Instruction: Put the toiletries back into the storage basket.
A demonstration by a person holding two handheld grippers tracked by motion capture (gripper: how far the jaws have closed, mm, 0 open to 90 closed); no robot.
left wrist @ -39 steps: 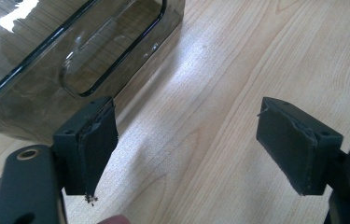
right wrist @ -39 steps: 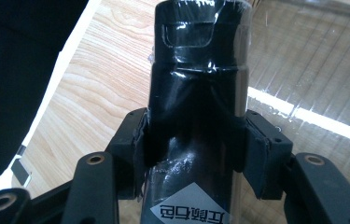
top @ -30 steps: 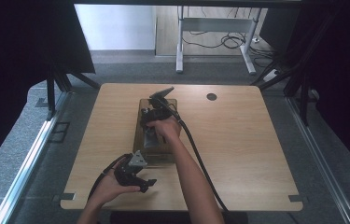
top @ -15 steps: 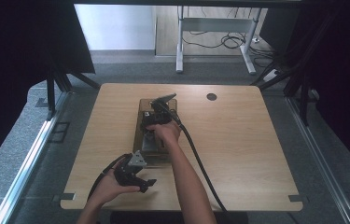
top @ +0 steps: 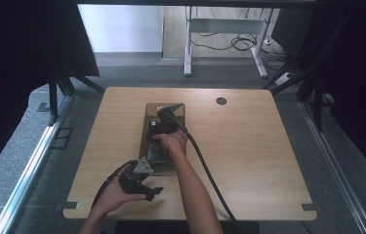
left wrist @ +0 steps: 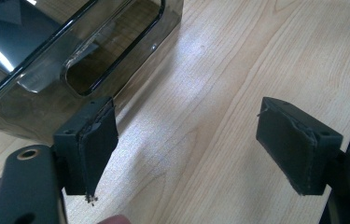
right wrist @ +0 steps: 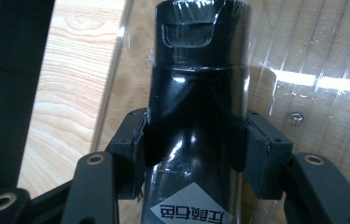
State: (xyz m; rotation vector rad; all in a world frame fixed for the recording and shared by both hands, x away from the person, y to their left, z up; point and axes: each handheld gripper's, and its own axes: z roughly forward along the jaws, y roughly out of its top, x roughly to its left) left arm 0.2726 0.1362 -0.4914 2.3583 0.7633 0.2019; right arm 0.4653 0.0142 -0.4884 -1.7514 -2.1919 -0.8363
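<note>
A glossy black bottle wrapped in clear film lies between the pads of my right gripper, which is shut on its body below the cap. Under it is a shiny tray that mirrors the ceiling lights. In the high view the right gripper is over the dark tray at the middle of the wooden table. My left gripper rests near the table's front edge, just short of the tray's near end. Its jaws stand wide open over bare wood, beside the tray's handle cut-out.
A round cable hole sits at the table's far right. The right gripper's cable trails across the table to the front edge. A white desk frame stands on the floor beyond the table.
The right hand has sunk with the bottle toward the tray and come slightly nearer the person. The left hand and its gripper have stayed put.
</note>
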